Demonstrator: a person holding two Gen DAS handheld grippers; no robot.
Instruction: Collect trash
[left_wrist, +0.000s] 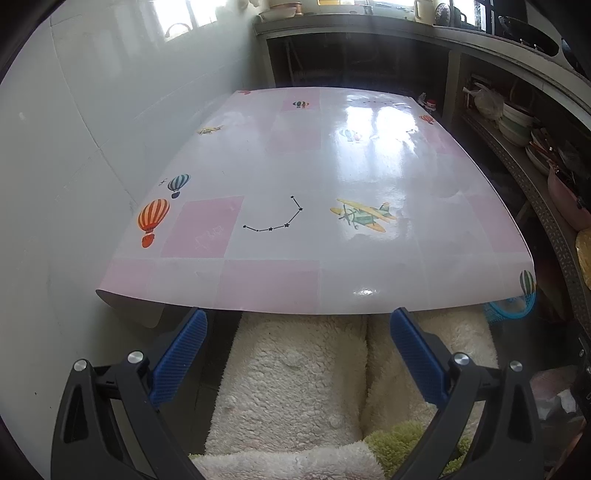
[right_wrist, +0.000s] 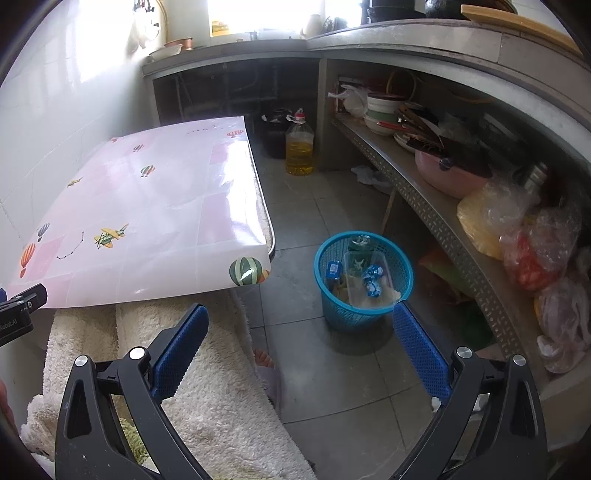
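Now trash (right_wrist: 372, 281) in basket (right_wrist: 325, 295), tools spread

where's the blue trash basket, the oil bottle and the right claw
blue trash basket (right_wrist: 334, 308): right wrist view, front mesh wall
oil bottle (right_wrist: 299, 153): right wrist view, yellow body
right claw (right_wrist: 299, 319): right wrist view, midway between fingertips

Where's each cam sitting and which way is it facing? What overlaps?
Left wrist: on the left gripper, facing forward over the table; open blue fingers and fleece-covered legs show.
Right wrist: on the right gripper, turned toward the blue basket on the floor and the shelf; open fingers, legs, a foot show.
Shared: table, basket, shelf.
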